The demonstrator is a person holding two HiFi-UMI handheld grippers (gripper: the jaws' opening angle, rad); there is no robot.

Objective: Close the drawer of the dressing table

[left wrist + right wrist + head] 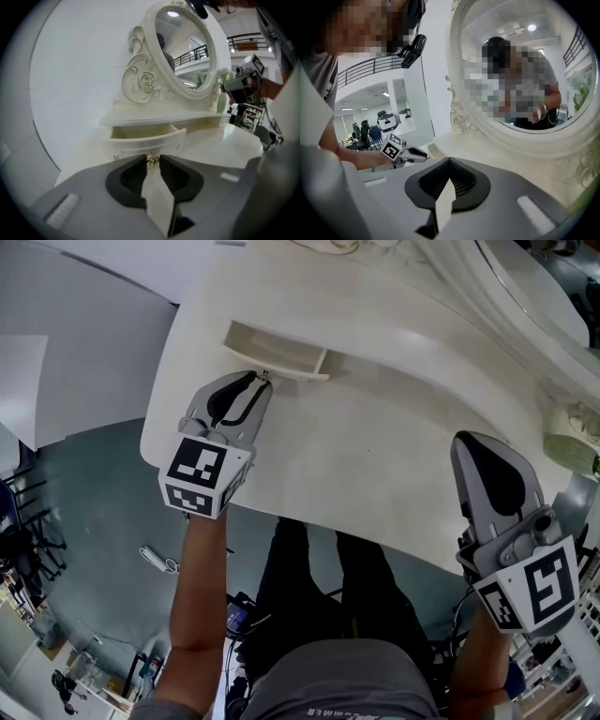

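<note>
Left gripper (pixel 256 381): jaws narrow, pinched on the small metal knob (pixel 152 162) held right at their tips.
Right gripper (pixel 449 160): jaws together with nothing between them; it hangs over the table top (pixel 375 446), well off to the right of the left gripper.
Drawer (pixel 146 138): pulled open, straight ahead of the left gripper's tips, its curved white front just beyond the knob; the inside shows pale and looks empty.
Mirror (pixel 185 51): oval with a carved frame, up and beyond the drawer as seen from the left gripper, and close in front of the right gripper.
Step in hand: judging by the grip on the knob, the drawer has yet to be pushed home.
Risk, skewed push: the knob is small and held only at the tips, so a push off to one side could cock the drawer in its slot and jam it.
Risk, slipping off: a light pinch may let the jaws slide past the knob and strike the drawer front.
Risk, trapped tips: if the jaws ride in with the drawer, they may meet the shelf edge above it.
Risk, half shut: letting go early would leave the front standing proud.
Writing: none readable on the furniture; the cubes on both grippers carry only black-and-white square patterns; the shirt print at the bottom of the head view is cut off and unclear.
</note>
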